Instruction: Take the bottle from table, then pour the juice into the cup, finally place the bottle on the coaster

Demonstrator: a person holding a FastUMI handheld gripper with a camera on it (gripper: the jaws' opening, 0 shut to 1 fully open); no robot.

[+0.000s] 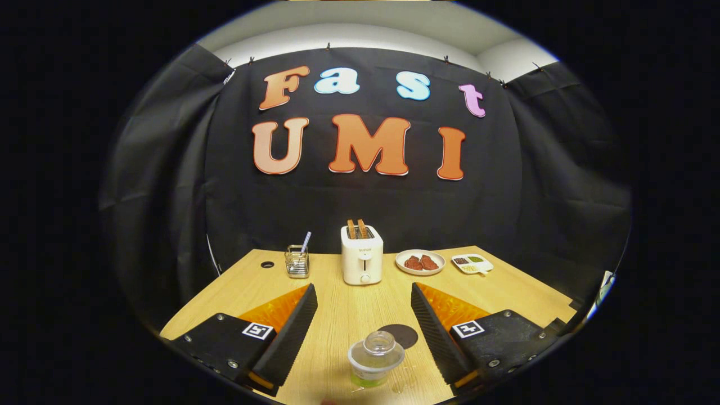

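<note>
the tool is spread wide and holds nothing, with the bottle standing upright on the table between its fingers and low toward their bases, and the dark coaster just behind it, seemingly touching its far side. the bottle looks clear, smooth and open at the top with only a little green juice at the bottom, so if the fingers close off-centre or too high on it, it could tip, slide away or spill before it is lifted. i cannot pick out a cup here, so a hurried lift toward it could swing the bottle into the toaster or plate beyond the fingers.
</note>
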